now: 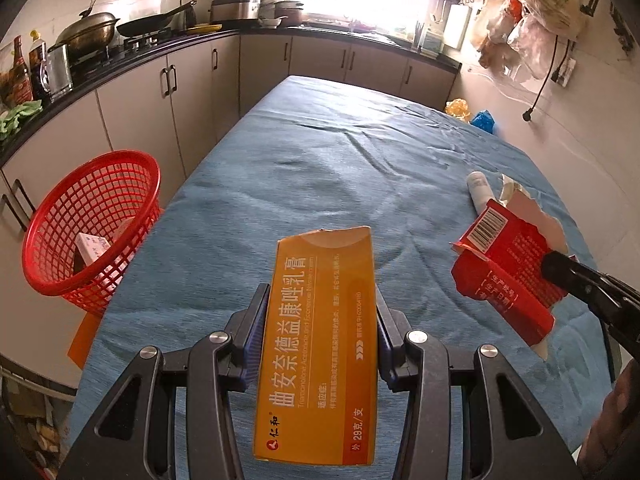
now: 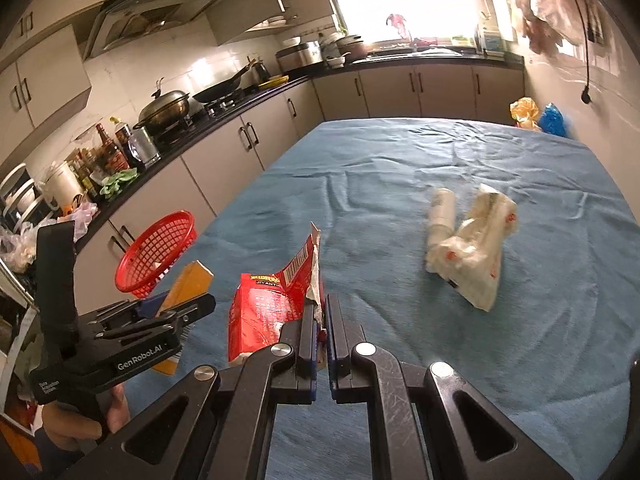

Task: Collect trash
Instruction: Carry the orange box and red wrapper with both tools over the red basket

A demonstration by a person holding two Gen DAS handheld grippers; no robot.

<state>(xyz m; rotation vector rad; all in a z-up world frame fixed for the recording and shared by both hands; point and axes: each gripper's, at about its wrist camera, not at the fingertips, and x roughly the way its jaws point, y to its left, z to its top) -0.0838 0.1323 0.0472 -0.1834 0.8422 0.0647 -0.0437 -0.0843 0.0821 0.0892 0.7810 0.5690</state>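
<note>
My left gripper (image 1: 320, 312) is shut on an orange medicine box (image 1: 320, 340), held lengthwise above the blue-covered table (image 1: 320, 168). That same box (image 2: 192, 284) and left gripper (image 2: 176, 312) show at the lower left of the right wrist view. My right gripper (image 2: 320, 320) is shut on a torn red carton (image 2: 268, 312), pinching its ragged edge. In the left wrist view the carton (image 1: 508, 264) hangs at the right from the right gripper (image 1: 556, 268). A red mesh basket (image 1: 92, 232) stands at the table's left edge with a small white box (image 1: 90, 246) inside. The basket (image 2: 156, 256) is beyond the left gripper.
On the cloth at the right lie a white tube (image 2: 442, 216) and a crumpled white wrapper (image 2: 476, 252). A kitchen counter (image 1: 120, 60) with a wok and bottles runs along the left. Orange and blue bags (image 2: 540, 116) sit past the far right corner. A hand (image 2: 80, 424) holds the left gripper.
</note>
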